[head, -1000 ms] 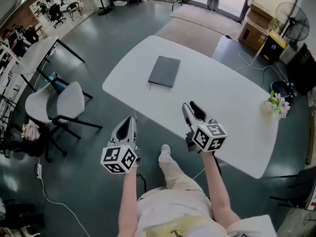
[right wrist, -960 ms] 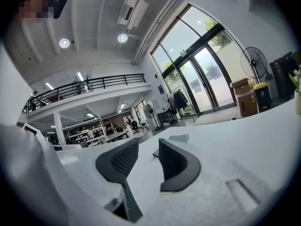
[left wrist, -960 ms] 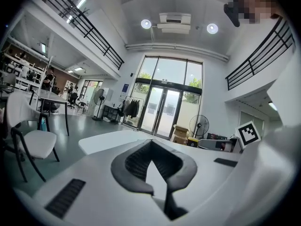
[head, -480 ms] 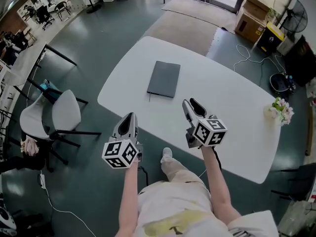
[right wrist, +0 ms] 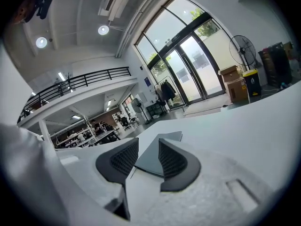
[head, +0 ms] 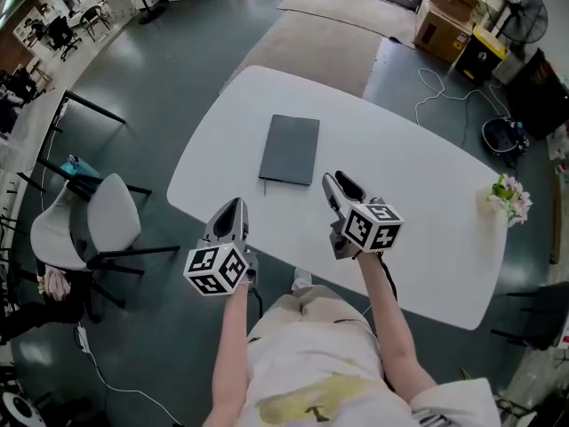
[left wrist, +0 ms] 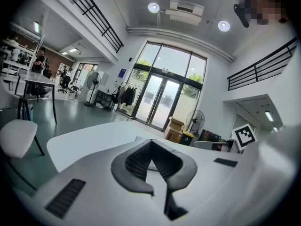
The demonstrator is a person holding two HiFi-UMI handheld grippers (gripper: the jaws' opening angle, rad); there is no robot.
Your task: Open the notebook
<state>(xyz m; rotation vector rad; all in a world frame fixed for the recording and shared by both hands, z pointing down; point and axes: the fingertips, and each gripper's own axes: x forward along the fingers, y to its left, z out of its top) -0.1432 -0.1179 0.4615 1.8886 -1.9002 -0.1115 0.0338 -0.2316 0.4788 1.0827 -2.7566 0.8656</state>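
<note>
Head view: the notebook [head: 290, 149] has been approached, not yet touched.
The left gripper [head: 231, 210] is held closed and empty; the right gripper [head: 336, 183] is narrowly parted.

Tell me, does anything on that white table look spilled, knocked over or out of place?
Nothing stands out. The dark notebook lies flat and closed on the white table, and a small bunch of flowers sits near the table's right end. No spill or damage shows.

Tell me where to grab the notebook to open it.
Probably pinch the cover's thin edge at the near corner of the notebook, coming low from the near side: it lies flat and closed, so only edges offer purchase. Spine side unclear.
</note>
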